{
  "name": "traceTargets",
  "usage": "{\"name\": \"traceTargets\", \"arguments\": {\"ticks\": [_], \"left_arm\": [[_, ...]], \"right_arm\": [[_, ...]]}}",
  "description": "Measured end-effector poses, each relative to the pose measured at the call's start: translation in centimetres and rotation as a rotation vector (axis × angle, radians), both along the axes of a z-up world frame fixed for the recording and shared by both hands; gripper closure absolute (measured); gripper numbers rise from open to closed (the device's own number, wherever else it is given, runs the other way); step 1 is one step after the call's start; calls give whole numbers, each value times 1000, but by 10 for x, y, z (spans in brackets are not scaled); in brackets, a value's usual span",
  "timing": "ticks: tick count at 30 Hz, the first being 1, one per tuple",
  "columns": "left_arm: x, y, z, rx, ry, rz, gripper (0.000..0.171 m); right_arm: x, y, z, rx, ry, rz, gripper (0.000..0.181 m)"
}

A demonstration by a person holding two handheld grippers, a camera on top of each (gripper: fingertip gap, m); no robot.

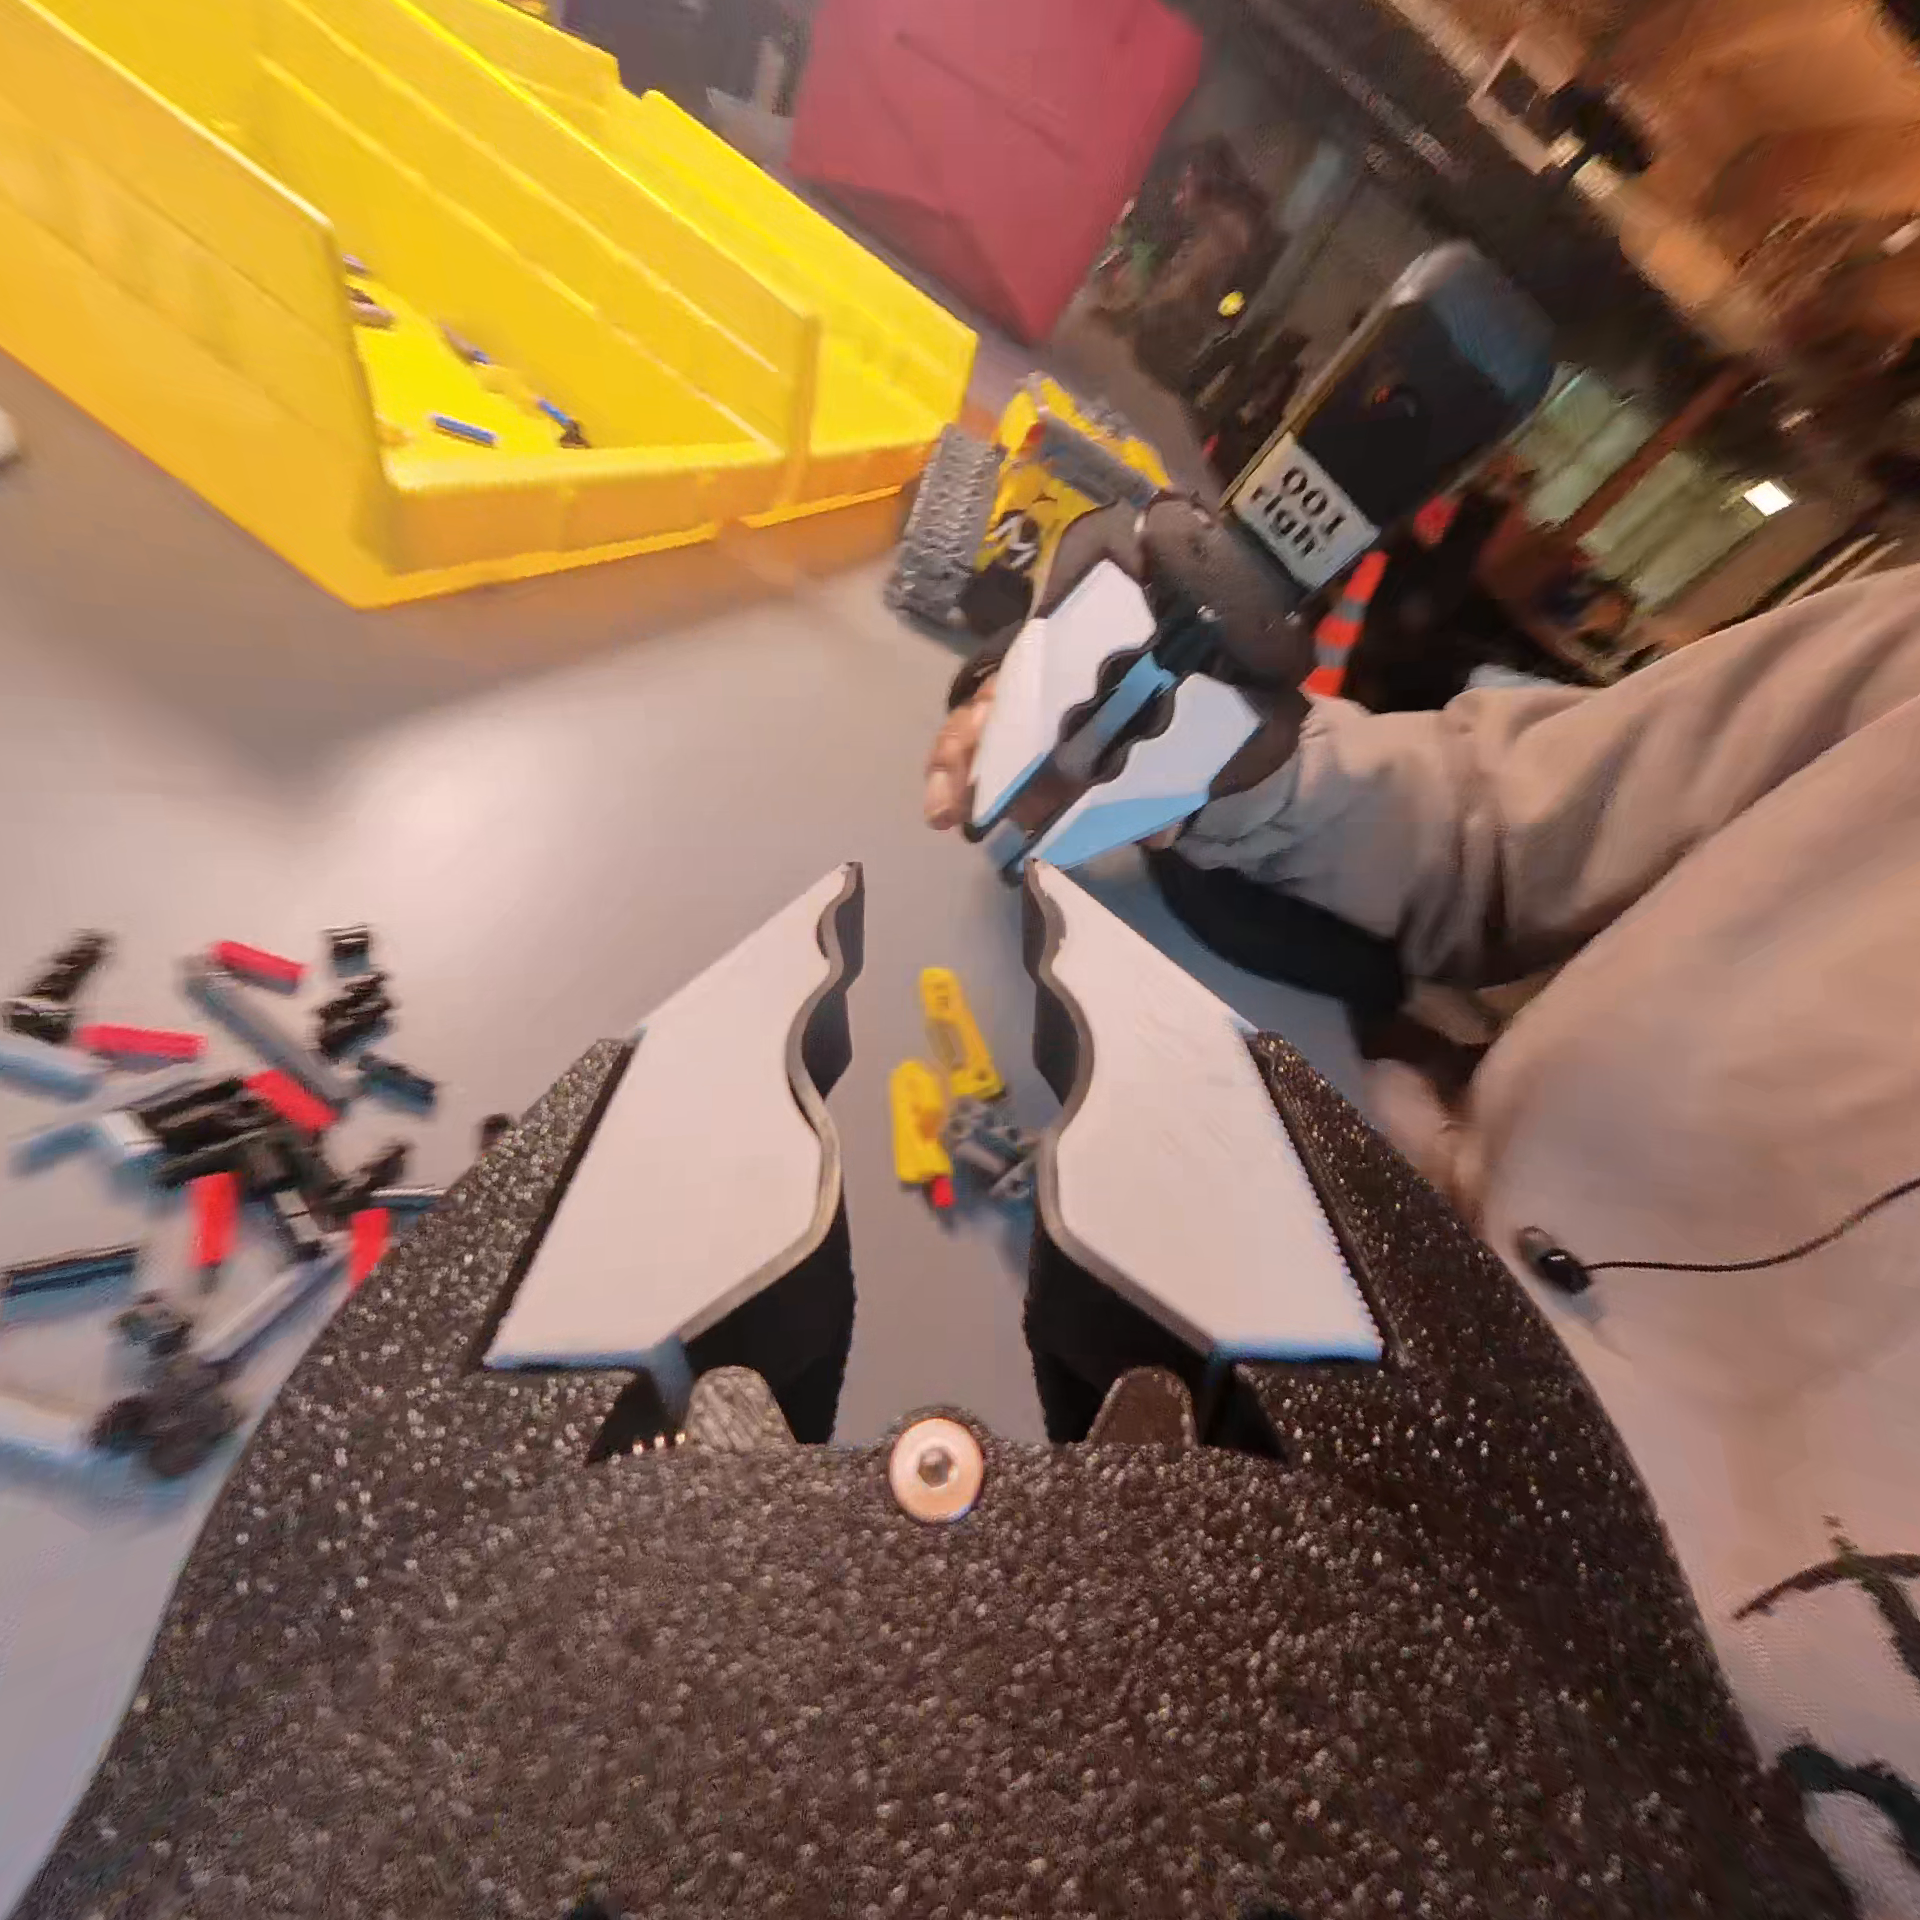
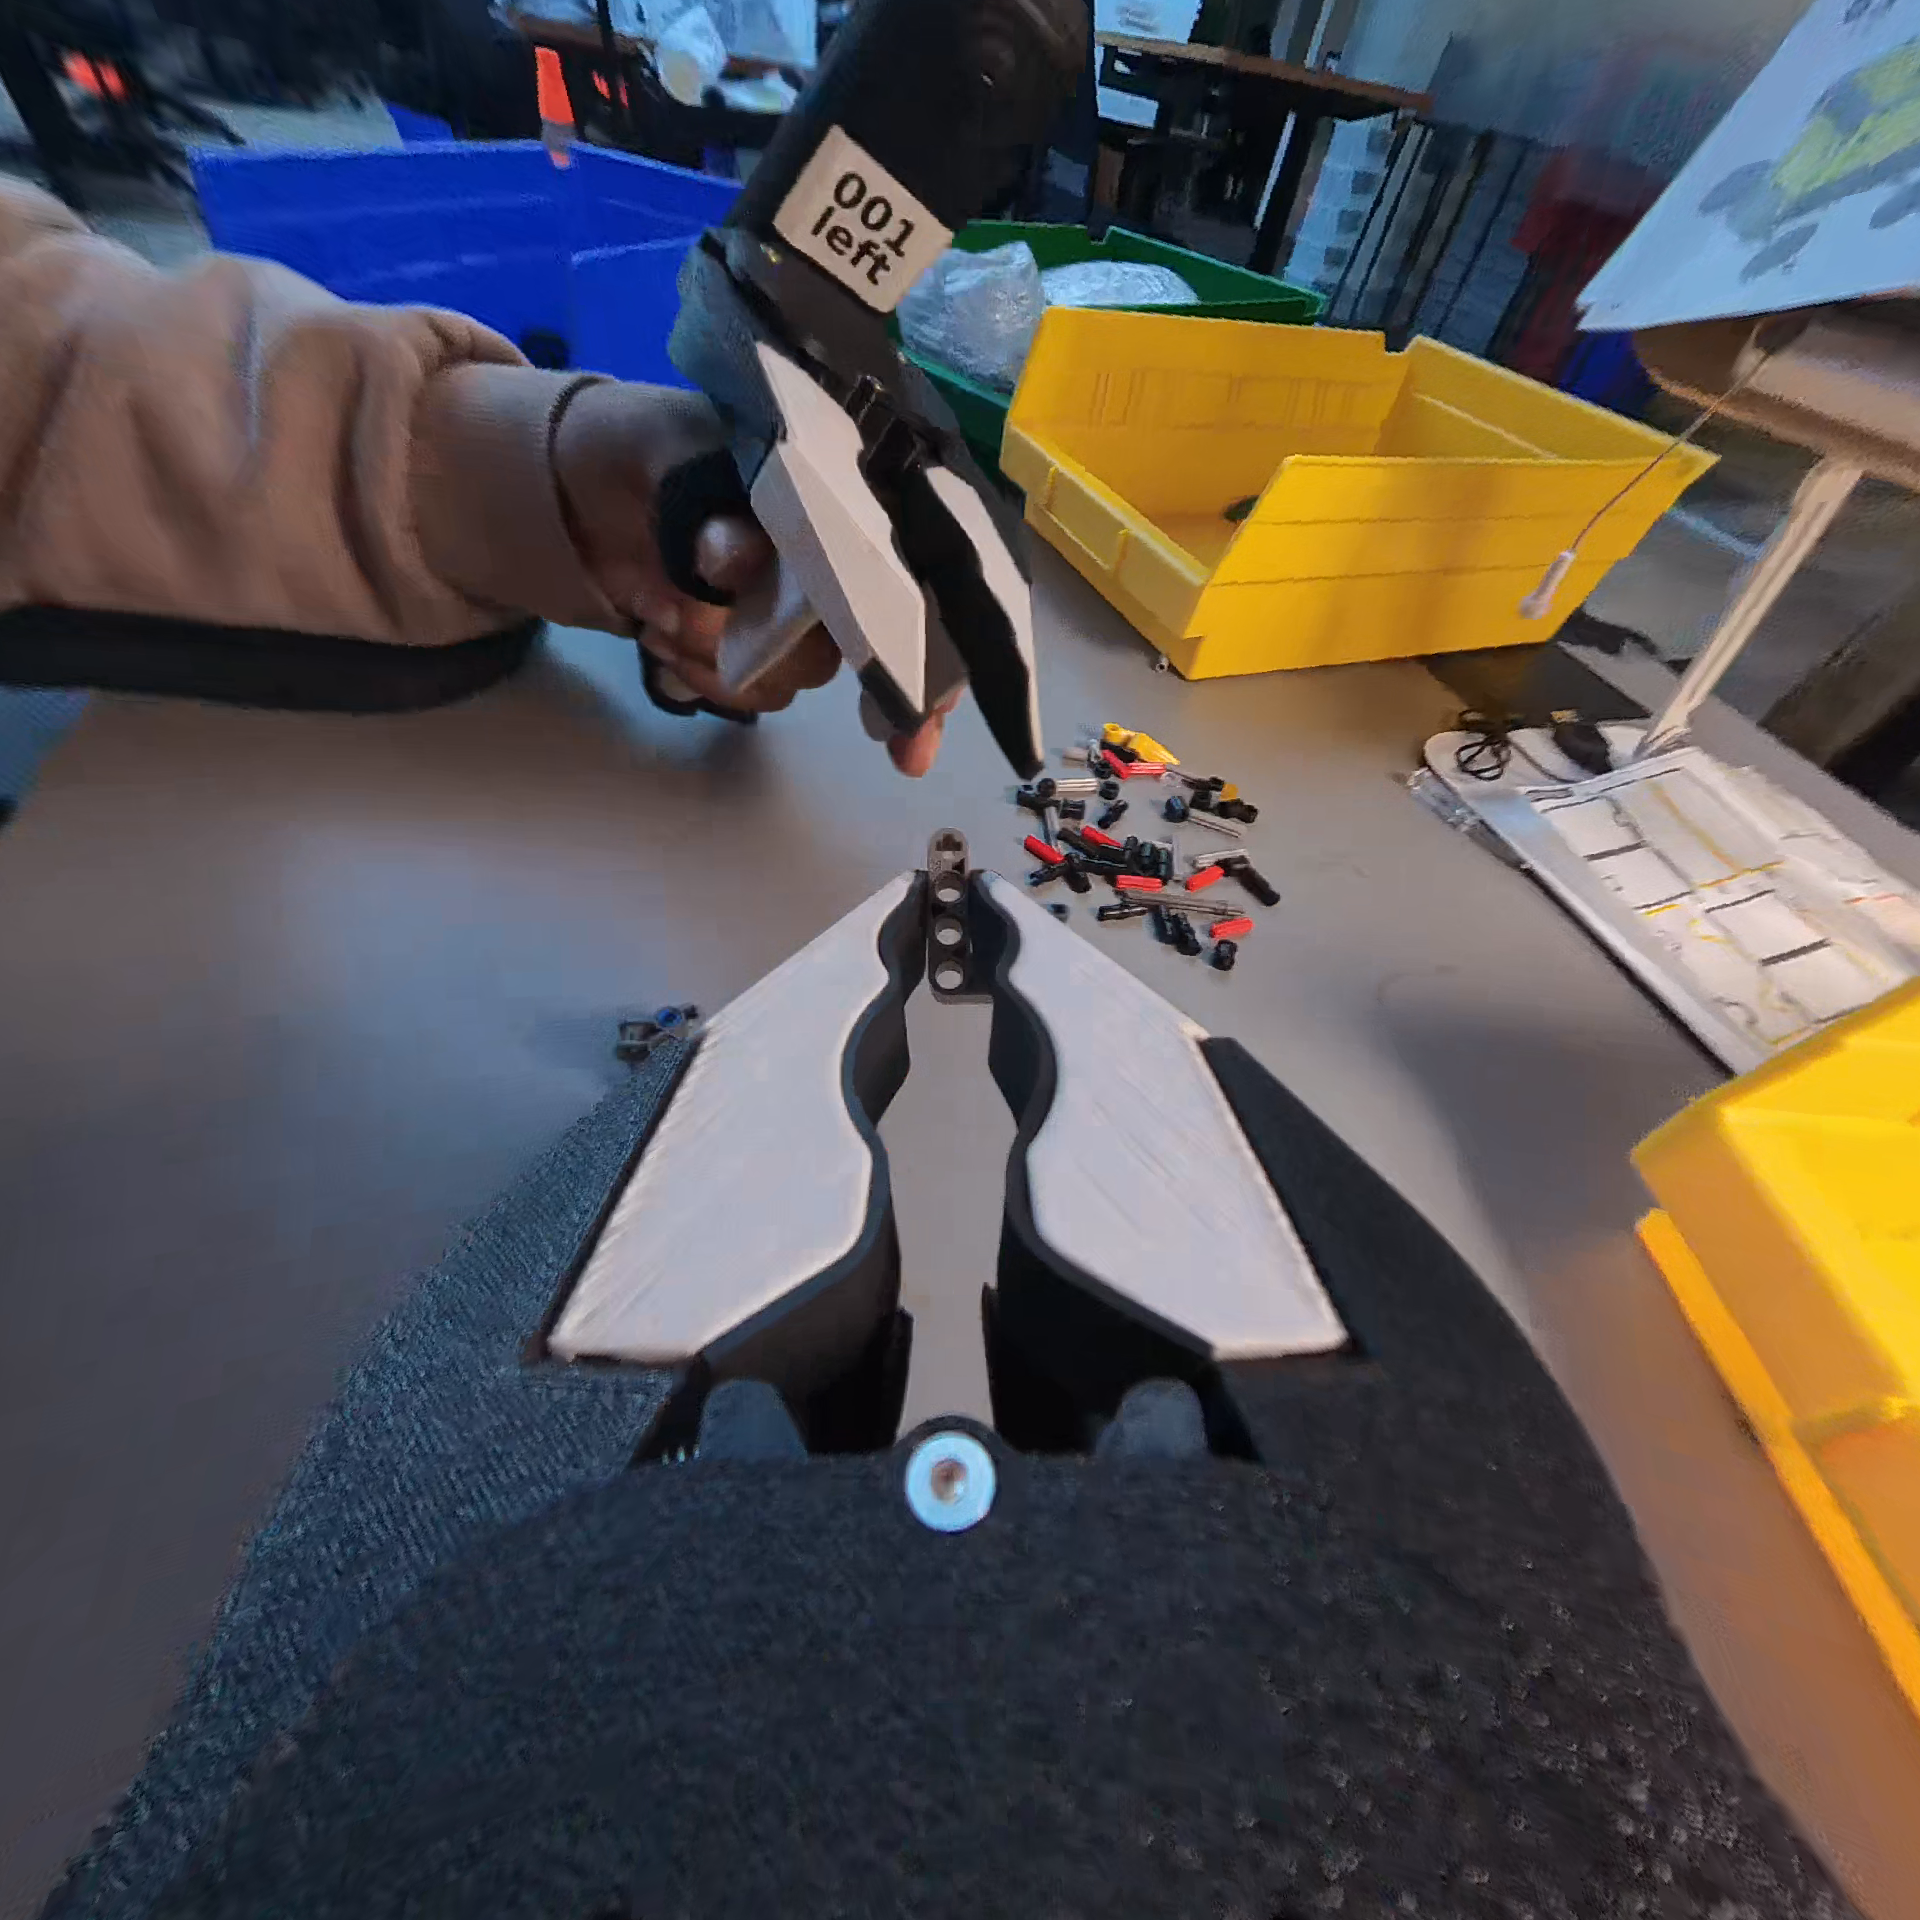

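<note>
1. My right claw [image 2: 948, 883] was clenched on a dark holed beam [image 2: 948, 920], above the grey bench [image 2: 416, 935].
2. My left claw [image 1: 943, 883] hung released over small yellow parts [image 1: 940, 1070].
3. Loose red and black pieces [image 2: 1143, 852] lay at 1 o'clock of the beam, a yellow bin [image 2: 1330, 520] beyond.

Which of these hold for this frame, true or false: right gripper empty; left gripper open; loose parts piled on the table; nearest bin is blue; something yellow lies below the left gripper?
1. The right gripper is empty. False: it is shut on a dark beam with holes.
2. The left gripper is open. True.
3. A pile of black and red parts lies on the table. True.
4. The bin nearest that pile is blue. False: it is a yellow bin.
5. A small yellow and grey assembly lies between the left gripper's fingers in view. True.
</note>
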State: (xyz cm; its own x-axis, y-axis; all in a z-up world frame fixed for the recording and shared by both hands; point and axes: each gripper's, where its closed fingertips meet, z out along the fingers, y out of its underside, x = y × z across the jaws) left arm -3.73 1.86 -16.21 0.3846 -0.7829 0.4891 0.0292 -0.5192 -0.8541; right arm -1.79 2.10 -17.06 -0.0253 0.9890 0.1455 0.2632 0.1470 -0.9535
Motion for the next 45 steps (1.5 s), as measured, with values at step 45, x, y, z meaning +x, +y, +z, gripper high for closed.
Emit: {"name": "traceTargets", "arguments": {"ticks": [45], "left_arm": [[-178,-69,57,260,568,719,140]], "right_arm": [[26,-27,-76,116,-479,165,149]]}}
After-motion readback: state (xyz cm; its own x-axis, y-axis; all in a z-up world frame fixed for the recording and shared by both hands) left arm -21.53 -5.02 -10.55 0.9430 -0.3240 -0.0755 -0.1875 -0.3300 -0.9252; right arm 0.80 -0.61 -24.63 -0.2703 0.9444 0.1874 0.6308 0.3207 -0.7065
